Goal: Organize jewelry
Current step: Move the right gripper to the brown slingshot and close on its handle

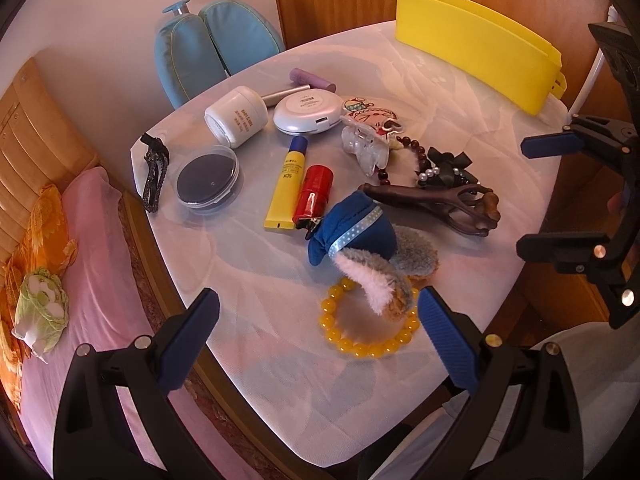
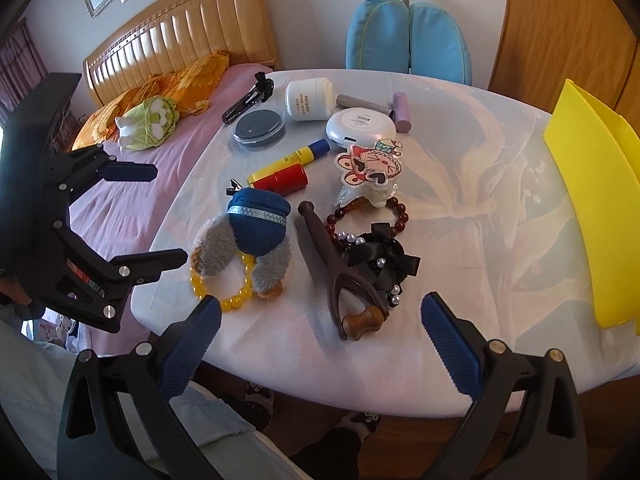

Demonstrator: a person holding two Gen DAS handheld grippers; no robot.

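A yellow bead bracelet (image 1: 368,346) (image 2: 234,302) lies near the table's front edge, partly under a plush clip with a blue cap (image 1: 356,232) (image 2: 260,228). Further right lie a dark red bead bracelet (image 1: 416,148) (image 2: 400,212), a black bow with pearls (image 1: 448,168) (image 2: 384,256) and a clear claw clip (image 1: 364,146) (image 2: 360,196). A yellow bin (image 1: 480,40) (image 2: 588,200) stands at the table's far right. My left gripper (image 1: 319,296) (image 2: 168,216) hovers open just short of the yellow bracelet. My right gripper (image 2: 320,302) (image 1: 536,196) is open and empty, near the wooden massager (image 2: 340,276).
Cosmetics fill the far side: a white jar (image 1: 236,116), a round compact (image 1: 308,112), a yellow tube (image 1: 286,184), a red bottle (image 1: 314,192), a clear round case (image 1: 208,178). A black glittery band (image 1: 154,176) lies at the left edge. A bed (image 2: 160,152) adjoins the table; a blue chair (image 2: 408,36) stands behind.
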